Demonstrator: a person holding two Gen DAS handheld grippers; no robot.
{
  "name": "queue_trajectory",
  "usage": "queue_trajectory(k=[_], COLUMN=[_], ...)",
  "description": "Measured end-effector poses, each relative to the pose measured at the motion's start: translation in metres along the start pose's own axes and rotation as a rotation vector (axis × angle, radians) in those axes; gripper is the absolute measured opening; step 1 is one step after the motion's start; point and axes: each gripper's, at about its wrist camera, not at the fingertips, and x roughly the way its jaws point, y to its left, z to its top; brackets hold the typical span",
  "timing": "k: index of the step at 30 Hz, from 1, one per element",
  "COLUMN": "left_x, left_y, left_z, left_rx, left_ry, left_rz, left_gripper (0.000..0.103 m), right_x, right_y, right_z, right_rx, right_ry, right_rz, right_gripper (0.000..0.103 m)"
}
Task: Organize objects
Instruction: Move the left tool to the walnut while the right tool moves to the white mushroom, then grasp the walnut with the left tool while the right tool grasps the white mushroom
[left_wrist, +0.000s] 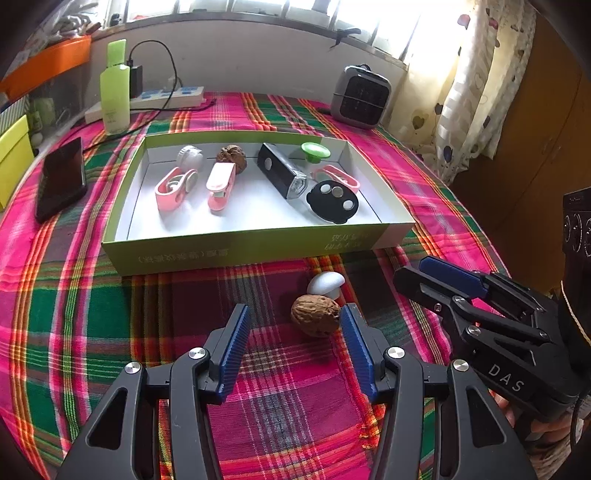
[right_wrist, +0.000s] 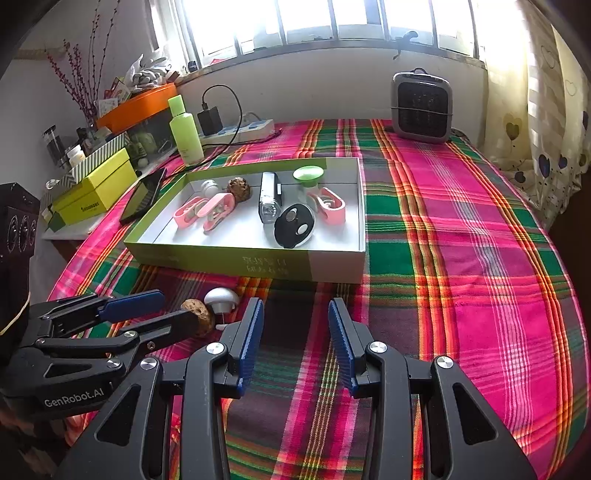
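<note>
The left gripper stood with its jaws apart over the plaid cloth, and a walnut lay on the cloth between its blue pads, close against the right-hand one; whether that pad touched the shell was hard to judge from the left wrist view. In the right wrist view the same walnut was half hidden behind a black finger of the left gripper. A white mushroom-shaped piece sat just beyond the walnut, its stem partly covered by it.

The right gripper hung with its jaws parted and nothing between them, only cloth below. In the left wrist view its far side ran out of the picture.

Beyond both lay the green-sided box, holding a second walnut, pink clips, a black lamp, a black disc and a green knob. The printing on the box wall was too blurred to read.
</note>
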Motion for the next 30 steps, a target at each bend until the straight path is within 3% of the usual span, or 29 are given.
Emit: queue_trajectory(k=[18,27,30], left_x=[0.014,0.015,0.014], left_y=[0.005,0.013,0.017], left_z=[0.004,0.005,0.005], left_rx=[-0.010,-0.017,-0.025], left_ry=[0.006,-0.004,-0.006], left_rz=[0.032,0.049,0.043], left_gripper=[0.049,0.030,0.030], right_x=[0.008,0.012,0.013], right_y=[0.003,0.006,0.008], right_z=[-0.001,0.000,0.000], right_rx=[-0.002,-0.007,-0.011], right_ry=[0.025,0.037,0.041], right_rz=[0.005,0.006,0.007], right_gripper=[0.038,0.038,0.038])
